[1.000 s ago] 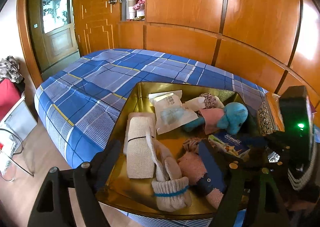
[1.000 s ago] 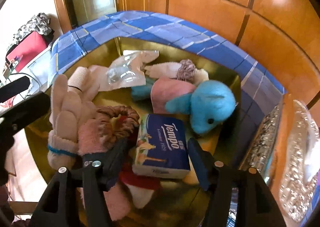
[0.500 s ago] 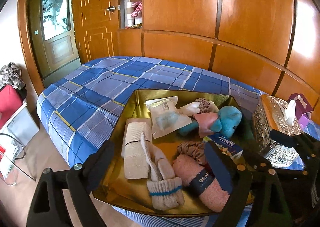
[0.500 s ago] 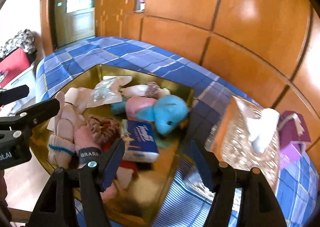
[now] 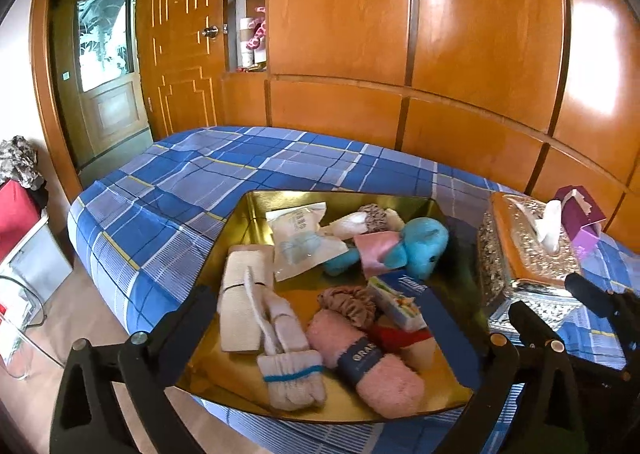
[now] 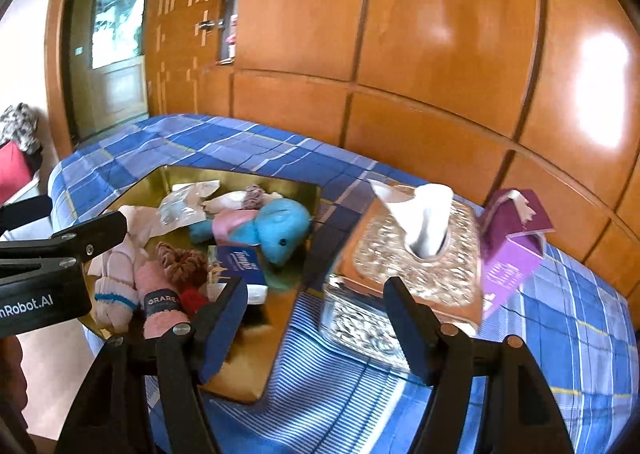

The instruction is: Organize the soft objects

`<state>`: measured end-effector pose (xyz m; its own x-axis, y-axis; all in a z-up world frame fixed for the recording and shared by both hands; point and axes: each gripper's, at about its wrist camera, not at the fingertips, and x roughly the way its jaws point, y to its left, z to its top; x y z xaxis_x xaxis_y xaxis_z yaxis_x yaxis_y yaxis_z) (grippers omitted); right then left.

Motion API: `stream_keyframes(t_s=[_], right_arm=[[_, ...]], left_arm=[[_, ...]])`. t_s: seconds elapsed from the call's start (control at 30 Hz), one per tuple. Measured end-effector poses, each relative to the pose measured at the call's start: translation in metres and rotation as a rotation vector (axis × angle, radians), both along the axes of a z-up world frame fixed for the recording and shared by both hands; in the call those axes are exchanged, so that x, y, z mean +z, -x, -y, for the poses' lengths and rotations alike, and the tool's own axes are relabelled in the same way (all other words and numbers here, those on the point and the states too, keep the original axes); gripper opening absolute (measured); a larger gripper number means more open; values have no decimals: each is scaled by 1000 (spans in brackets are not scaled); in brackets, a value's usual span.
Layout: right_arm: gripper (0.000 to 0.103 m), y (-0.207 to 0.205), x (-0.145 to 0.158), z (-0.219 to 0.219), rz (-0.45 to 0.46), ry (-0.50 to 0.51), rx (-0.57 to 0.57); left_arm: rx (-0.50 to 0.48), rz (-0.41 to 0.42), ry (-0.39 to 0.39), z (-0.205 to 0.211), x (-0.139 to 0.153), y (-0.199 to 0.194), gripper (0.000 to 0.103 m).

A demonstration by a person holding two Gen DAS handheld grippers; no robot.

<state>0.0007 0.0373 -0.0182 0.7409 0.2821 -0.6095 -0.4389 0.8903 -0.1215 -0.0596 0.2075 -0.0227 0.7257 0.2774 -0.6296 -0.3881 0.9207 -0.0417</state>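
left wrist view: the gold tray sat on the blue plaid bed, holding the soft things.
tray contents: blue plush, tissue pack, pink rolled towel, white socks, folded cream cloth, brown scrunchie, plastic pouch.
left gripper: its jaws had just been opening and stood wide, one on each side of the tray's near end, nothing pinched between them.
beside the tray: ornate tissue box and purple box, to the right.

right wrist view: the same tray lay left of centre, the blue plush and tissue pack in it.
right gripper: fingers released and empty, hanging over the tray's edge and the ornate tissue box, clear of both.
blur: this view was smeared, so small items were hard to tell apart.

risk, crowding: the items overlapped, so a pinch on one would likely drag a neighbour along.
risk, tray edge: the tray reached the bed's edge; a downward push there could tip it to the floor.
risk, wide jaws: the left fingers could catch the tray rim on the way down.
risk, two hands: both grippers were close together and could collide.
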Motion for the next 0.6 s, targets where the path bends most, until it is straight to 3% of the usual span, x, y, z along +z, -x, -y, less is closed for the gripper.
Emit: stream_keyframes(t_s=[0.6], right_arm=[[71, 4, -3, 16, -18, -20, -53]], left_arm=[[-29, 3, -48, 24, 1, 2, 103]])
